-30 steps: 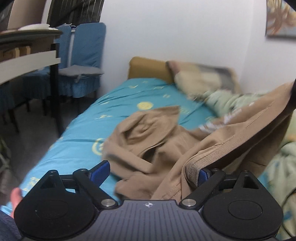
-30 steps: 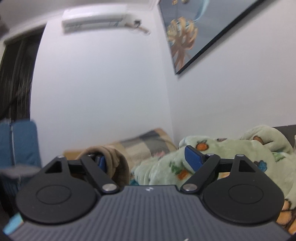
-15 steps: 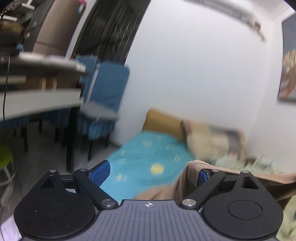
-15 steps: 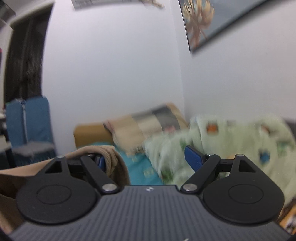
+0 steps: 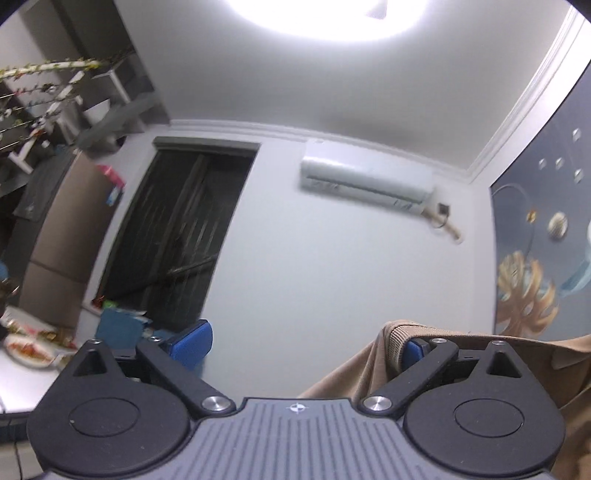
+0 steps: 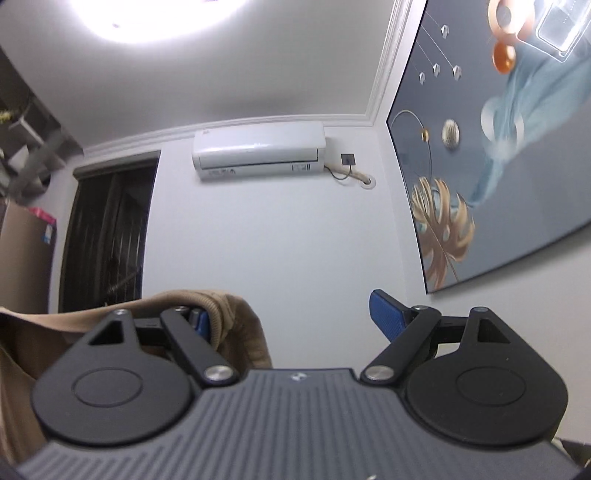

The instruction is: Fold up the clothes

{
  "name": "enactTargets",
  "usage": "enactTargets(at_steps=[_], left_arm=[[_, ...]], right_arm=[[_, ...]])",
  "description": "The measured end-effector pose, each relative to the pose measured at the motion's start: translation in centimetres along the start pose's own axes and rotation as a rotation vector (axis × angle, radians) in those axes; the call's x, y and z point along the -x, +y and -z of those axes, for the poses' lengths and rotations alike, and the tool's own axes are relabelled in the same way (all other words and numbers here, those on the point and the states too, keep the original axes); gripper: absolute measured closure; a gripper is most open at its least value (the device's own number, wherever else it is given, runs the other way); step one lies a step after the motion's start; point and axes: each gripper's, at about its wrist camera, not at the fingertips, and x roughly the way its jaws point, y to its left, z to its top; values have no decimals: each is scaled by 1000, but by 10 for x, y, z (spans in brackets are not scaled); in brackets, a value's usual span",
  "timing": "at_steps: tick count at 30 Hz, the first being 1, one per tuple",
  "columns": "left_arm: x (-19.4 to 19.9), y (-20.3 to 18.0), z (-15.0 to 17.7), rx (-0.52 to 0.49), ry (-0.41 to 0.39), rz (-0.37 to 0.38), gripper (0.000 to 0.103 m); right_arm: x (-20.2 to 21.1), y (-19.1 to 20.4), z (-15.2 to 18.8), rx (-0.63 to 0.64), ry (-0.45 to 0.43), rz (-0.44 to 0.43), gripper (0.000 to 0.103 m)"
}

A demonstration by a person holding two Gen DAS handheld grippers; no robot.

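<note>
A tan garment with a ribbed hem hangs between my two grippers. In the left wrist view its hem (image 5: 391,345) is draped over my right fingertip and the cloth falls away to the lower right. My left gripper (image 5: 299,341) has its jaws wide apart. In the right wrist view the hem (image 6: 221,314) is hooked over my left fingertip, and cloth trails to the lower left. My right gripper (image 6: 291,317) also has its jaws wide apart. Both cameras point up at the wall and ceiling; the bed is out of view.
A white air conditioner (image 6: 258,149) hangs high on the far wall beside a dark doorway (image 6: 103,236). A large framed picture (image 6: 498,155) covers the right wall. A bright ceiling lamp (image 5: 325,14) glares above. A table with plates (image 5: 26,347) shows at lower left.
Both grippers have swung upward with the tan garment. The bed, blanket and chairs have dropped out of view; the ceiling and air conditioner now fill both views.
</note>
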Motion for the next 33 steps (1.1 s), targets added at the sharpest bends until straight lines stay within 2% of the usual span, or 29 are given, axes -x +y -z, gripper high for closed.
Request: enactTargets(at_steps=[2,5,7,9,12,14,17,21,26,29,33], left_arm=[[-14,-7,0,-5,20,23,2],[-50,-14,32,-35,79,34,1],[-77,-15,62,-49,126,41,1],[-115,-4,118,-48,195,47,1],[-177,15,202,-48,301,42,1],[-222,26,259,-53,368,28,1],[-293,35,346,-85,426,-8,1],[-402,45,475,-128,523,-47,0],[-519,71,641,-160,683,-78,0],[-558,92,731,-161,796,-81,1],[-581,107,809,-161,1010,-56,4]], right_arm=[[-16,-5,-11,16,23,9,19],[-46,-13,4,68,85,33,18],[-64,-19,39,80,148,38,18],[-82,-26,77,90,213,42,18],[-120,-31,154,90,329,52,17],[-159,-33,212,97,400,60,17],[-216,-34,298,108,506,72,17],[-317,-38,430,97,626,126,17],[-366,-43,535,61,792,96,17],[-393,-46,596,38,891,74,17],[-429,-50,678,7,1023,44,17]])
